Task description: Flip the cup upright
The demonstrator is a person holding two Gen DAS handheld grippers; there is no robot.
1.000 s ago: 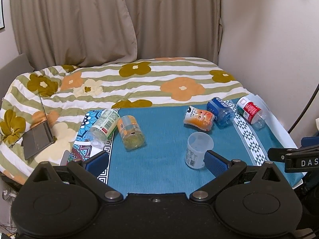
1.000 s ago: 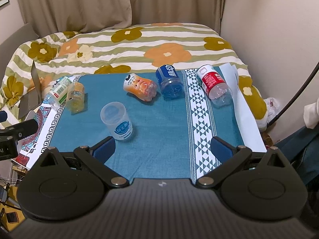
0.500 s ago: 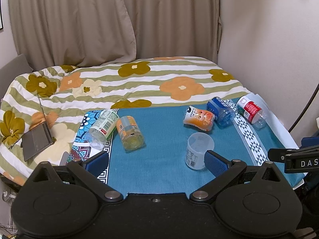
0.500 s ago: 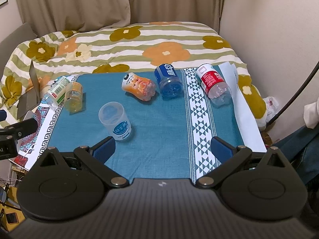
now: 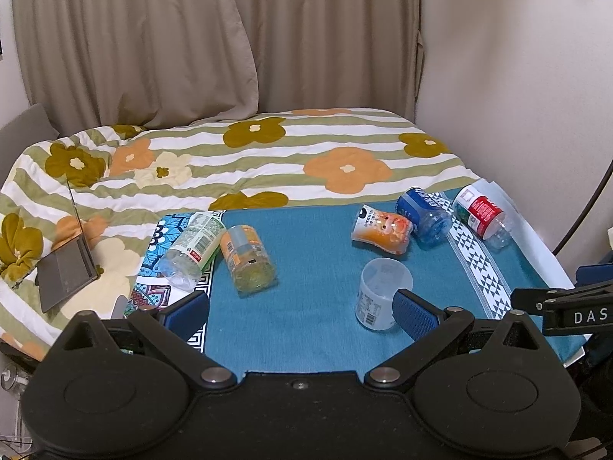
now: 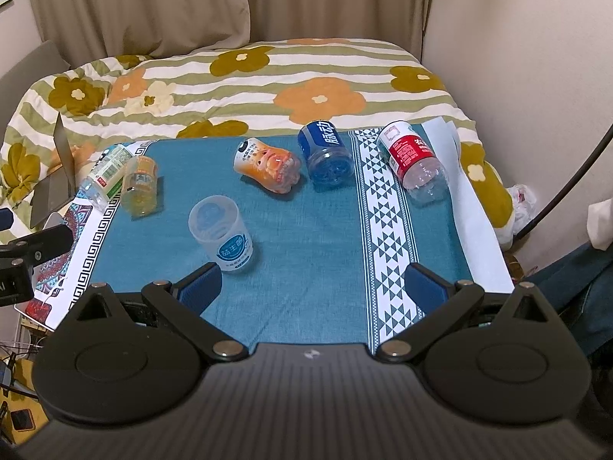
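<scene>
**Cup position relative to both tools; legible labels**

Tools: left tool [image 5: 300,306] and right tool [image 6: 312,283] both have their jaws spread wide with nothing between them. Both are held low at the near edge of the surface [image 6: 314,237], which is covered by a teal cloth.

Key relation: the translucent cup [image 5: 373,295] lies ahead and to the right of the left tool, and its lower edge is partly hidden behind that tool's right finger. From the right wrist view, the translucent cup [image 6: 226,235] is ahead and to the left, just beyond that tool's left finger. So it sits between the two tools. Judgement: neither is clearly nearer.

Cup attitude: it stands on end with its long axis near vertical and the wider end up. Its blue label, "益生菌", reads right way up. This fits a cup already upright. I cannot tell for certain whether the top end is the open mouth.

Other writing:
- The other tool's body, at the right of the left wrist view, reads "DAS".
- The blue bottle [image 6: 325,153] reads "脉动".
- The red-label bottle [image 6: 412,161] shows "农", with the rest turned away.
- The orange bottle [image 6: 268,165] has print too small to read.

All three bottles lie on their sides, well beyond the cup.
</scene>
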